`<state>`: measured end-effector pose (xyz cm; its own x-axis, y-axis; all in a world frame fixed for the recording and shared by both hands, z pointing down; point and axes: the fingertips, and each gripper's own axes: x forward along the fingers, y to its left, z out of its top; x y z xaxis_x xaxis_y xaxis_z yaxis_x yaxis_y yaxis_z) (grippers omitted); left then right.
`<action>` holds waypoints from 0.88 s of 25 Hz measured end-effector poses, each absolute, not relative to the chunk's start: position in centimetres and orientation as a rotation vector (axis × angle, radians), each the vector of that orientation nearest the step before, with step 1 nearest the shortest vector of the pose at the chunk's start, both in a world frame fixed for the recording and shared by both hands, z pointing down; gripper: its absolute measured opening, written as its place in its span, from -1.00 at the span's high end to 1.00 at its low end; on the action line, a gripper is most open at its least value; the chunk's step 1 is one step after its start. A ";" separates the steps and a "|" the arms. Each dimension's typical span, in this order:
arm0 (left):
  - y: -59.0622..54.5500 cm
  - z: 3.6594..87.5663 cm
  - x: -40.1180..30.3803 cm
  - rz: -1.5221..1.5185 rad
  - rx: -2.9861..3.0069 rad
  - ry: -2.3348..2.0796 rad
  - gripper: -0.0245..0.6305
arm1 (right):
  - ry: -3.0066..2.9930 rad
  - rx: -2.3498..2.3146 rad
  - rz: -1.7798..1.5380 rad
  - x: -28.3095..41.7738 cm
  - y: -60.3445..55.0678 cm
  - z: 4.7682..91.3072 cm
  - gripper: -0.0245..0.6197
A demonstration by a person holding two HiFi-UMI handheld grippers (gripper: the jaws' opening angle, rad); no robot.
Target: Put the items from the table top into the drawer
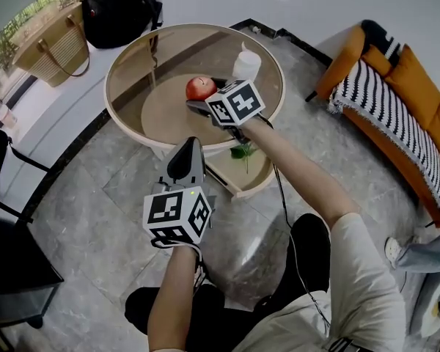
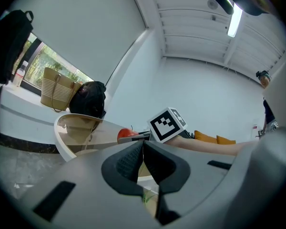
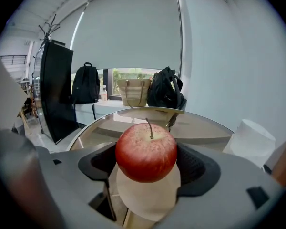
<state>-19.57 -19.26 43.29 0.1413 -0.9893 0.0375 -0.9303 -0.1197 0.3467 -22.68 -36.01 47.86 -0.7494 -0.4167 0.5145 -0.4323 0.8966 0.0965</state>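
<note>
— On the counter (image 1: 169, 53), near the middle of its round glass top, what is to be found?

— One apple (image 1: 200, 88) is found there, set upright with its stem on top.

— How may the apple be described?

— Its skin is seen to be deep red and dotted all over with fine pale specks. A yellowish tinge is shown along the underside. A thin brown stem is carried in a shallow dip at the crown, and the shape is round and slightly flattened.

— Is it gripped?

— It is flanked by the right claw (image 1: 205, 94), whose jaws are spread wide, with one dark ribbed pad on each side of the fruit. No squeeze is shown, and the apple appears to be left resting on the glass. Whether the skin is brushed by the pad on the right cannot be told.

— And the other claw?

— The left claw (image 2: 143, 156) is held off the counter's near edge and pointed level. Its jaws are clenched together, and nothing is caught between them.

— What else is laid out?

— A white object (image 1: 246, 63) is stood closer to the far right rim, apart from the apple. Below the near right edge a drawer (image 1: 242, 191) is pulled open, and a green leafy thing (image 1: 242, 152) appears to be lying in it.
</note>
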 end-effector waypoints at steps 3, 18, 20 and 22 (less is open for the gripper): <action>-19.5 43.3 -19.0 -0.272 2.145 -1.866 0.86 | -2.551 0.612 0.012 -22.1 -35.8 46.8 -0.21; -20.4 44.4 -12.9 -0.140 2.238 -1.807 0.86 | -2.641 0.672 -0.080 -13.1 -33.9 43.6 -0.21; -20.1 44.5 -12.1 -0.125 2.251 -1.797 0.86 | -2.658 0.692 -0.074 -11.6 -33.7 43.6 -0.21; -19.9 44.5 -10.9 -0.114 2.279 -1.780 0.86 | -2.669 0.711 -0.068 -9.7 -33.6 43.6 -0.21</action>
